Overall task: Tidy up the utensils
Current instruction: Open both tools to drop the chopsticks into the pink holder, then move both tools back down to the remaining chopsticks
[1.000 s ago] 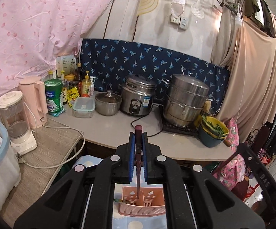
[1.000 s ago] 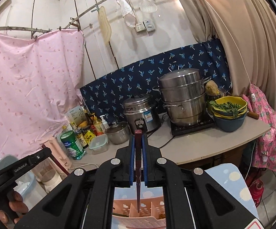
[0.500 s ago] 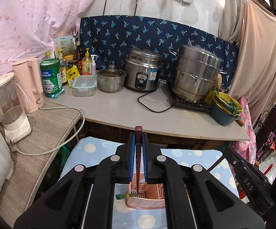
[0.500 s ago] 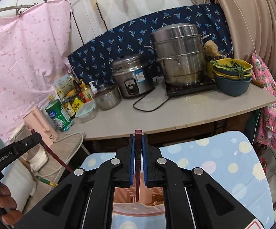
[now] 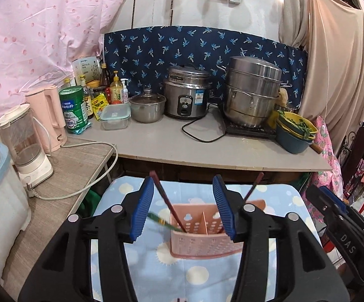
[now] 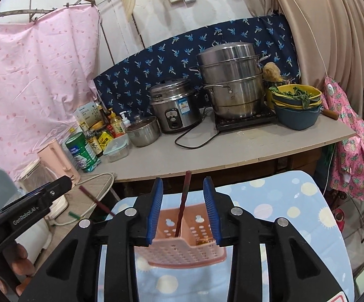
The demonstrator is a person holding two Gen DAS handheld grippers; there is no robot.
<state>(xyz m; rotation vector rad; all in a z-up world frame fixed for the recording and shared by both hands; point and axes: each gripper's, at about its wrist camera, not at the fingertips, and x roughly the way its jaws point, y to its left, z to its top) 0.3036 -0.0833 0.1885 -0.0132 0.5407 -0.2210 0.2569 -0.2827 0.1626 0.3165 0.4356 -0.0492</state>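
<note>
A pink perforated utensil caddy (image 5: 202, 236) stands on a blue dotted cloth (image 5: 199, 276). My left gripper (image 5: 183, 209) is open just above it. A dark red chopstick (image 5: 168, 202) leans in the caddy's left compartment, free between the jaws. A second dark red chopstick (image 5: 252, 188) leans at the right. A green utensil (image 5: 156, 220) sticks out to the left. In the right wrist view, my right gripper (image 6: 183, 207) is open over the caddy (image 6: 182, 249); a chopstick (image 6: 183, 201) stands in it, untouched. The left gripper (image 6: 28, 209) shows at left.
Behind the cloth a grey counter (image 5: 207, 148) holds a rice cooker (image 5: 187, 95), steamer pot (image 5: 252, 93), small pot (image 5: 146, 105), bottles and stacked bowls with greens (image 5: 295, 130). A wooden side table (image 5: 63, 176) at left carries a blender and pink kettle.
Both grippers were shut on dark red chopsticks held upright above the caddy. They lowered, then opened; the chopsticks now rest leaning in the caddy.
</note>
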